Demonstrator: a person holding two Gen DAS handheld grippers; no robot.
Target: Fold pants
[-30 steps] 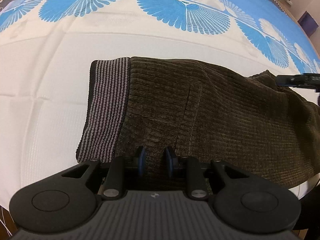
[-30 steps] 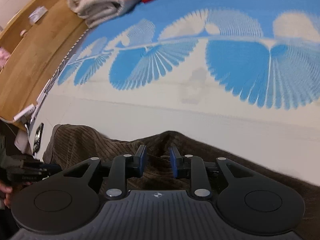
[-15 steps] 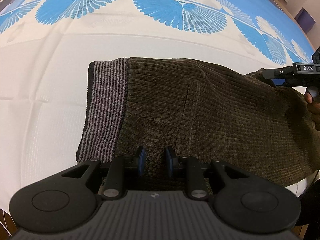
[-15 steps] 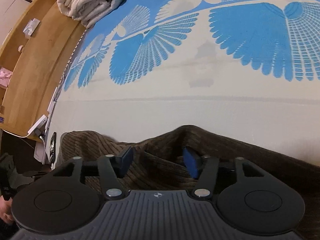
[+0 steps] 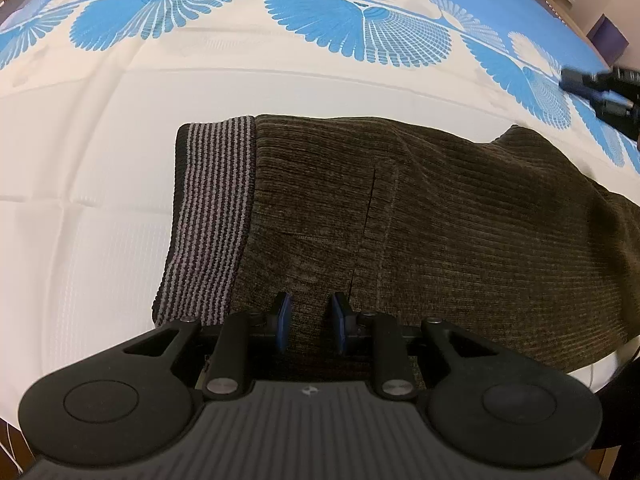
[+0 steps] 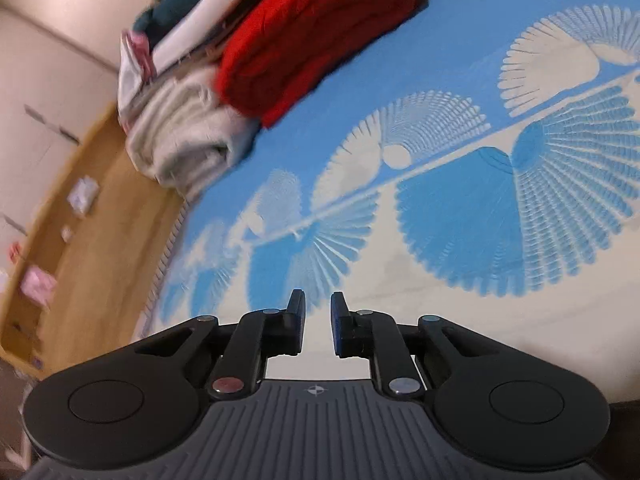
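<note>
Dark brown corduroy pants (image 5: 420, 220) lie folded on the bed, with a grey striped waistband (image 5: 208, 216) at their left end. My left gripper (image 5: 310, 322) sits at the near edge of the pants, its jaws narrowly apart with brown cloth between them. My right gripper (image 6: 318, 324) is lifted above the bedspread, empty, its jaws a small gap apart. It also shows in the left wrist view (image 5: 600, 88), above the far right end of the pants. The pants are out of the right wrist view.
The bedspread (image 5: 120, 120) is white with blue fan patterns. A stack of folded laundry, with a red piece (image 6: 312, 36) and a cream piece (image 6: 180, 140), lies at the far corner. A wooden floor (image 6: 80, 240) runs past the bed's left edge.
My right gripper opened, let go of the pants, then rose off them and narrowed its jaws. The left gripper and the pants stayed in place.
</note>
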